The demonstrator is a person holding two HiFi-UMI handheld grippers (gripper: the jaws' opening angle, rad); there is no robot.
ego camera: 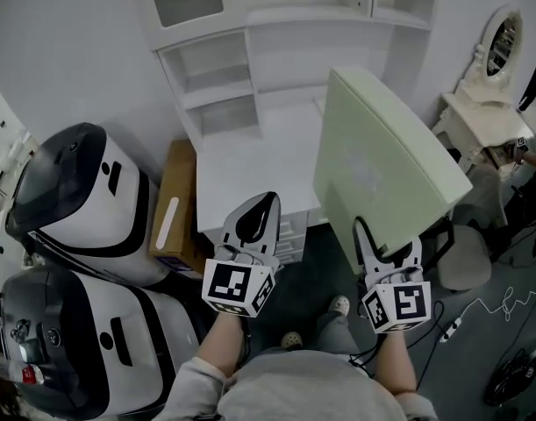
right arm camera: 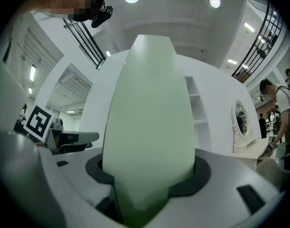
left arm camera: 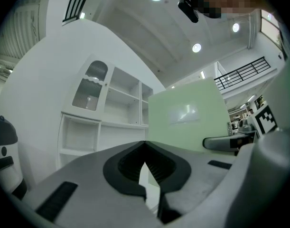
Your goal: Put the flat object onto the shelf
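A large, flat, pale green board (ego camera: 382,165) stands on edge, tilted, in front of the white shelf unit (ego camera: 219,86) and over its desk top (ego camera: 259,165). My right gripper (ego camera: 389,246) is shut on the board's lower edge. In the right gripper view the board (right arm camera: 149,122) fills the space between the jaws. My left gripper (ego camera: 266,202) hangs to the left of the board, shut and holding nothing, with its tips meeting (left arm camera: 145,144). The left gripper view shows the board (left arm camera: 187,115) to the right and the shelf compartments (left arm camera: 121,103) behind.
Two white-and-black machines (ego camera: 83,200) (ego camera: 83,340) stand at the left, with a cardboard box (ego camera: 173,209) beside the desk. A vanity table with an oval mirror (ego camera: 500,46) and a grey chair (ego camera: 465,257) are at the right. Cables (ego camera: 496,310) lie on the floor.
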